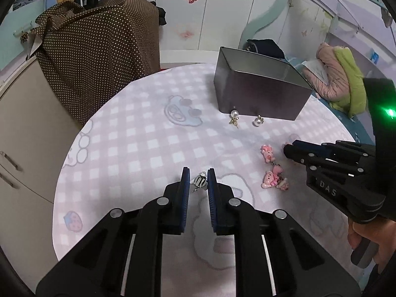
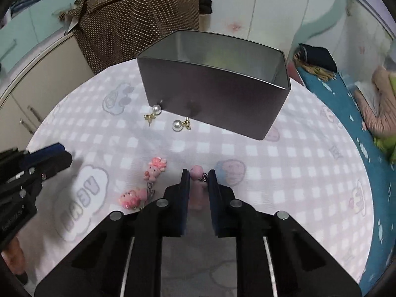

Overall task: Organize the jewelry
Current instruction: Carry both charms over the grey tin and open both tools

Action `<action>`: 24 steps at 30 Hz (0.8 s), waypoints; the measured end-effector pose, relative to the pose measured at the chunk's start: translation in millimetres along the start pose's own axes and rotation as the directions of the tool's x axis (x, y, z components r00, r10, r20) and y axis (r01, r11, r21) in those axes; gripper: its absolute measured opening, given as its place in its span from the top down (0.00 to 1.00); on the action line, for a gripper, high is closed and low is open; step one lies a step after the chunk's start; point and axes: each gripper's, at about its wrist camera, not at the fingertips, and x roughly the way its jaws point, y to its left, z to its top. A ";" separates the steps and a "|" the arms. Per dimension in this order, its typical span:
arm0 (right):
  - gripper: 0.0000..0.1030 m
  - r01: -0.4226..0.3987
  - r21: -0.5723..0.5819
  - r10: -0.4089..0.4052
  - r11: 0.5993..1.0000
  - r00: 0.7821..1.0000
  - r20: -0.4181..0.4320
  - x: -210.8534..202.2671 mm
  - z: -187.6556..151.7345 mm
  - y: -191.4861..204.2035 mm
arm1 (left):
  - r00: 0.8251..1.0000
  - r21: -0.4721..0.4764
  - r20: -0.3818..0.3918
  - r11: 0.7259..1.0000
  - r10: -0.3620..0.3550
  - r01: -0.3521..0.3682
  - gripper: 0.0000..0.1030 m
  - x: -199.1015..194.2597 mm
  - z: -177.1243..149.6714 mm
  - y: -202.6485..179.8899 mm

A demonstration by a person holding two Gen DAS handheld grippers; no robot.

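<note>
A small silver earring [image 1: 199,181] sits pinched between the left gripper [image 1: 198,177] pads, above the checked tablecloth [image 1: 138,133]. The right gripper [image 2: 199,176] is pressed onto a pink charm earring [image 2: 197,173] — only the charm's top and a bit of chain show, the rest is blurred between the fingers. Two pink cat charms [image 2: 144,185] lie just left of it. Two pearl earrings [image 2: 165,120] rest near the front wall of an open grey tin [image 2: 212,91], whose floor is hidden.
</note>
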 end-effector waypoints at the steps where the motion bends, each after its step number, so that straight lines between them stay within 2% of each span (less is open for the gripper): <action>1: 0.87 -0.007 -0.004 0.007 1.000 1.000 0.002 -1.5 -2.6 -2.2 | 1.000 0.000 0.001 1.000 0.000 0.000 0.86 -0.8 -0.6 0.0; 7: 0.87 -0.068 0.074 0.068 0.995 0.998 0.011 -11.7 -17.3 -29.2 | 1.000 -0.003 0.009 1.000 -0.001 0.001 0.86 -5.2 -0.5 0.7; 13: 0.87 -0.102 0.101 0.100 0.990 0.995 0.031 -25.1 -27.9 -37.7 | 1.000 -0.003 0.022 1.000 -0.015 0.015 0.86 -9.3 1.9 -3.9; 24: 0.87 -0.140 0.060 0.130 0.988 0.981 0.146 -75.3 -0.7 -31.3 | 0.995 0.009 0.093 0.999 -0.042 0.041 0.86 -38.9 20.2 -7.5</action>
